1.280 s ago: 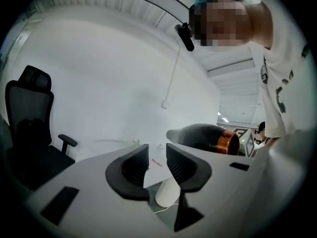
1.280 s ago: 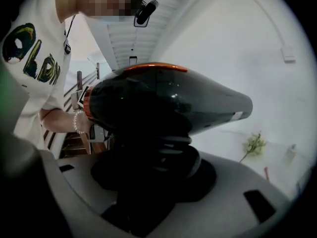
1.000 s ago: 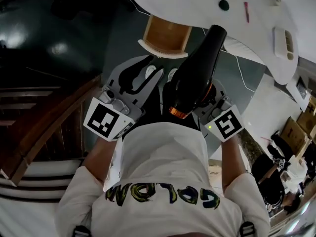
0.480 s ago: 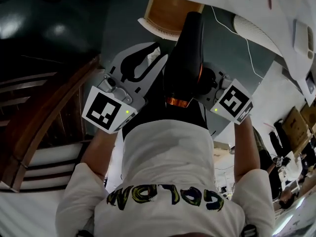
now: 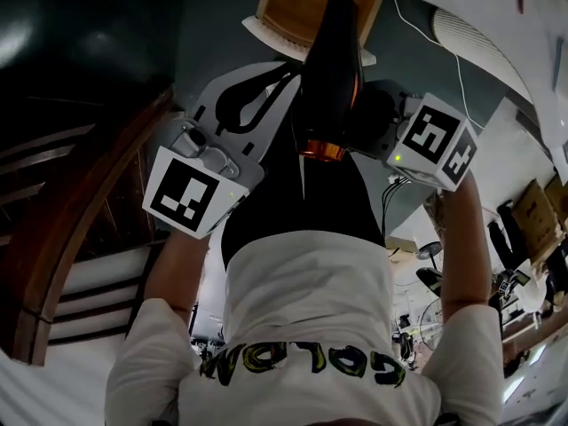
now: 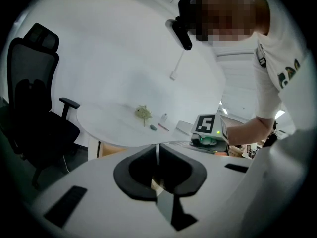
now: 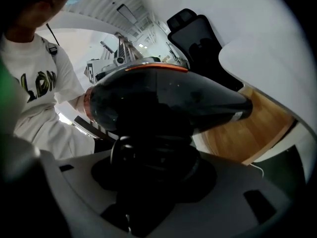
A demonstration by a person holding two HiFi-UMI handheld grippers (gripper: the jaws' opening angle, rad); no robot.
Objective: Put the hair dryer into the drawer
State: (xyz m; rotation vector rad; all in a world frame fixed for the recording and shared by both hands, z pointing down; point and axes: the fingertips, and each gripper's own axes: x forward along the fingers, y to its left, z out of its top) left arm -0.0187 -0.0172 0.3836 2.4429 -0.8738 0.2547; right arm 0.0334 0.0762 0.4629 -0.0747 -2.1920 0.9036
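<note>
The black hair dryer (image 5: 328, 69) with an orange ring has its handle between the jaws of my right gripper (image 5: 362, 118), which is shut on it. In the right gripper view the dryer's body (image 7: 163, 103) lies across the jaws of the right gripper (image 7: 148, 167), nozzle toward the open wooden drawer (image 7: 257, 128). In the head view the nozzle reaches over the drawer's front (image 5: 306, 7). My left gripper (image 5: 280, 82) is beside the dryer on the left. Its jaws have just been closing and now meet with nothing between them (image 6: 157, 150).
A white table (image 6: 114, 123) with a few small items stands above the drawer, and a white cable (image 5: 426, 34) hangs from it. A black office chair (image 6: 34, 108) is to the left. Dark wooden steps (image 5: 80, 220) run along the left of the head view.
Both grippers and the dryer have sunk toward the drawer, and the nozzle now overlaps its front. The left jaws went from open to closed.
</note>
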